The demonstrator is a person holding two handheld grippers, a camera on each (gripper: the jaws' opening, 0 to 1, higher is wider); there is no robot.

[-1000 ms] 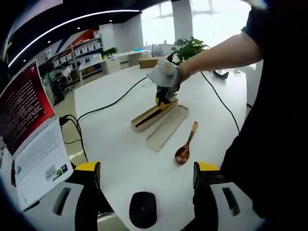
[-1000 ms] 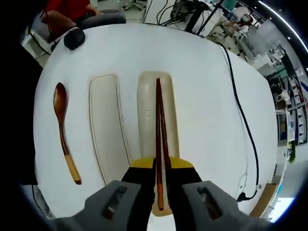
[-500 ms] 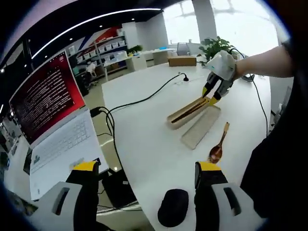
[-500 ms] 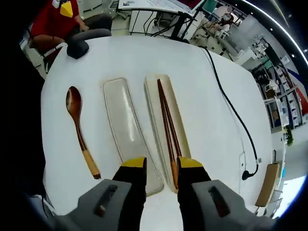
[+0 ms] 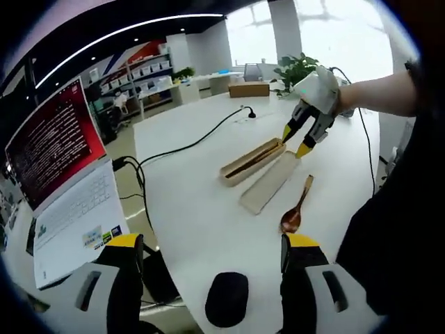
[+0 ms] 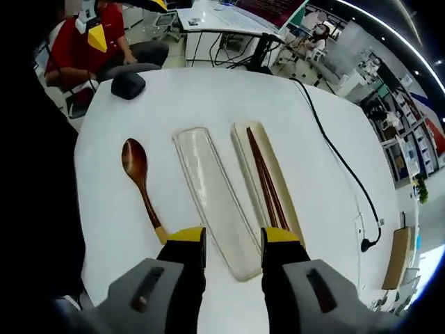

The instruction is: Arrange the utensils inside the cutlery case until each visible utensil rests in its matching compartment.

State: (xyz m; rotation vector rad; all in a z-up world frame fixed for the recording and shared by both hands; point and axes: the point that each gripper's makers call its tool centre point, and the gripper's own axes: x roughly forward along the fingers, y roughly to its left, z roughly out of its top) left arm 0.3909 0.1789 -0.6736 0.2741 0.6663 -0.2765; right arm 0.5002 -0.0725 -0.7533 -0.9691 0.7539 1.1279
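Observation:
A beige cutlery case tray (image 6: 277, 202) lies on the white table with a pair of dark wooden chopsticks (image 6: 264, 174) resting inside it. Beside it lies a second, empty shallow tray (image 6: 214, 200). A wooden spoon (image 6: 141, 186) rests on the table left of that tray. My right gripper (image 6: 233, 240) hovers open above the near ends of the trays, holding nothing. In the left gripper view the chopstick tray (image 5: 252, 161), the empty tray (image 5: 270, 182), the spoon (image 5: 295, 209) and the right gripper (image 5: 304, 136) lie ahead. My left gripper (image 5: 212, 250) is open, far back from them.
A black mouse (image 5: 226, 308) sits just ahead of the left jaws, also seen as the mouse (image 6: 127, 84) in the right gripper view. An open laptop (image 5: 62, 181) stands at the left. A black cable (image 5: 188, 147) crosses the table. A person in red (image 6: 90, 38) sits beyond the table.
The right gripper opened, let go of the chopsticks, which now lie in the tray, and drew back and up. The left gripper stays open; its view has swung.

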